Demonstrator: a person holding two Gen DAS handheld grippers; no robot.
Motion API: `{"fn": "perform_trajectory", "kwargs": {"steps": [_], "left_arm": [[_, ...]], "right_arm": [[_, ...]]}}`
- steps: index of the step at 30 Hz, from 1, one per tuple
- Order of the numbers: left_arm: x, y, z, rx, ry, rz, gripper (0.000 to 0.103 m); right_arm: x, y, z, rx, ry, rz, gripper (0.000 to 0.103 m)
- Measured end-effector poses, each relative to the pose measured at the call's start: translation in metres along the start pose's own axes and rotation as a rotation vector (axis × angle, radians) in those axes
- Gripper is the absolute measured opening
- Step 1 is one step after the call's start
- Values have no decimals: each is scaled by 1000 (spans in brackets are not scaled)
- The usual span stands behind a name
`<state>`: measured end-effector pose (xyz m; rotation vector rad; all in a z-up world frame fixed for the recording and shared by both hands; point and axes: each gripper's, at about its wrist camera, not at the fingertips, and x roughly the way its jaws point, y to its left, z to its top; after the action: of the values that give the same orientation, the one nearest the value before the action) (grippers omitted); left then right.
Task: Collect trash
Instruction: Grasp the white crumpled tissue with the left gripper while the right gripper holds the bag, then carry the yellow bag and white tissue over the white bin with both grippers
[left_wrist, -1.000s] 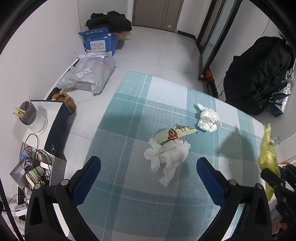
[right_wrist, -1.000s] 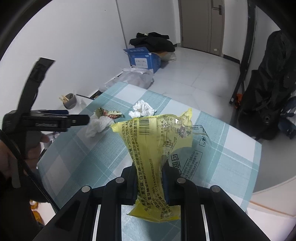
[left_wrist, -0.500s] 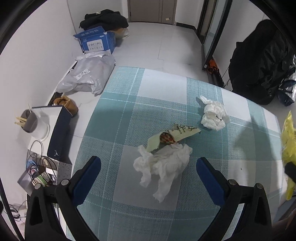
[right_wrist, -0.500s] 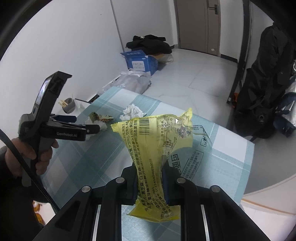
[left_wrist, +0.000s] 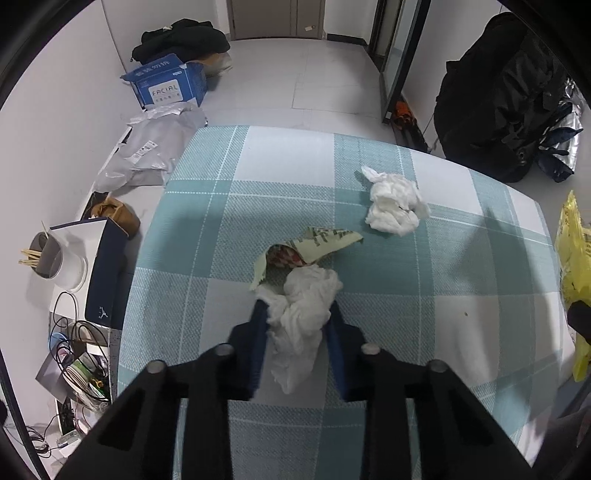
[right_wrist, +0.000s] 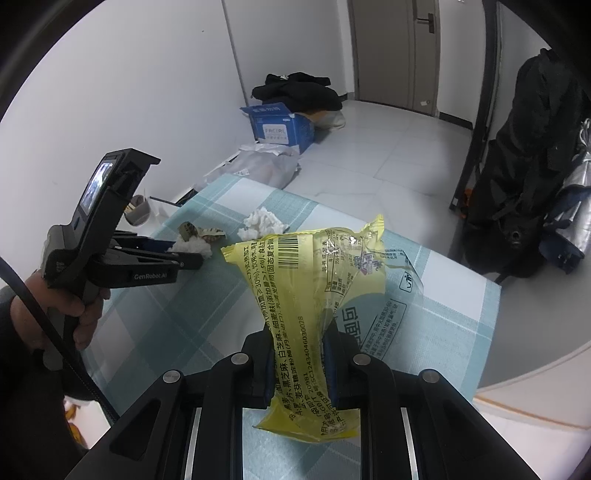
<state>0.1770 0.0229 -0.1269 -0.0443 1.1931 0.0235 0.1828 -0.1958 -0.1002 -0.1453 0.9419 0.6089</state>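
Note:
My left gripper (left_wrist: 297, 314) is shut on a crumpled white tissue (left_wrist: 303, 302) on the teal checked tablecloth (left_wrist: 229, 221). A cream snack wrapper (left_wrist: 314, 247) lies just beyond it, touching the tissue. A second white tissue wad (left_wrist: 393, 205) lies farther right. My right gripper (right_wrist: 299, 354) is shut on a yellow plastic bag (right_wrist: 314, 288) and holds it above the table's right side; the bag also shows at the right edge of the left wrist view (left_wrist: 574, 258). The left gripper (right_wrist: 184, 254) shows in the right wrist view on the near tissue (right_wrist: 192, 245).
Off the table's left edge stand a dark blue box (left_wrist: 103, 273), a cup with sticks (left_wrist: 48, 254) and cables. On the floor lie a grey mail bag (left_wrist: 151, 151) and a blue carton (left_wrist: 170, 83). A black backpack (left_wrist: 498, 99) stands at the right.
My left gripper moved forward and down and closed on the near tissue; it was open before. The right gripper kept holding the yellow bag.

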Motion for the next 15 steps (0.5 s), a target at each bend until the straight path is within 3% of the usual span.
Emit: {"fn": "perform_trajectory", "kwargs": {"steps": [15], "left_arm": [[-11, 3, -16, 2, -26, -29, 13]], "right_arm": [[4, 5, -2, -4, 2, -11, 20]]}}
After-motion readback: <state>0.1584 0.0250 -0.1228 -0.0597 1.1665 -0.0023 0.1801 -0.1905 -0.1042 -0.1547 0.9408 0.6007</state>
